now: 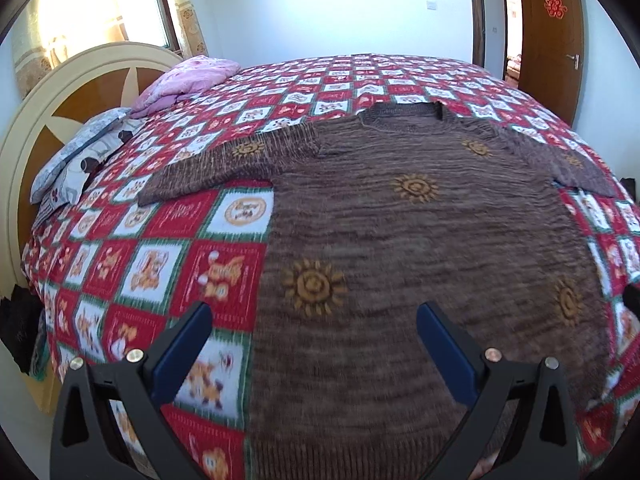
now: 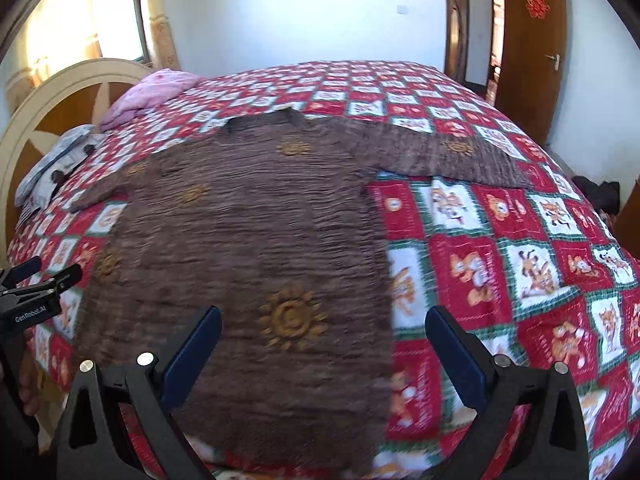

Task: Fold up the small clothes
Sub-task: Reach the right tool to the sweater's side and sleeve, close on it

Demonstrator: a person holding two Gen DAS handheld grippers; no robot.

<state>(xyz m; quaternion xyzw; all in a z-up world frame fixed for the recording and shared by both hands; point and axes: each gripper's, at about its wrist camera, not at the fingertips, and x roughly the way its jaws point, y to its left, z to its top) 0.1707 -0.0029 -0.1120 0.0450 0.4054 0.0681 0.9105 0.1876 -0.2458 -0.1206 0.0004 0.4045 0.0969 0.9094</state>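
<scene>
- Left wrist view: the left hand-held gripper [image 1: 314,332] hangs above the lower part of a brown knitted sweater [image 1: 420,240], its two blue-padded fingers [image 1: 182,354] spread wide apart and gripping nothing.
- The sweater lies flat, front up, on the bed's red, white and green checked bedspread [image 1: 140,248], both sleeves stretched out to the sides, collar towards the far edge, yellow sun motifs across it.
- A pink folded quilt [image 1: 188,78] and a grey patterned pillow [image 1: 76,160] sit by the cream headboard [image 1: 24,136]; a brown door [image 1: 554,36] stands at the far right.
- Right wrist view: the right hand-held gripper [image 2: 324,334] is over the sweater's [image 2: 248,240] lower right edge, fingers [image 2: 456,354] likewise wide apart and empty.
- The left hand-held gripper [image 2: 52,272] shows at the left margin, near the sweater's hem side, over the bedspread [image 2: 520,264].
</scene>
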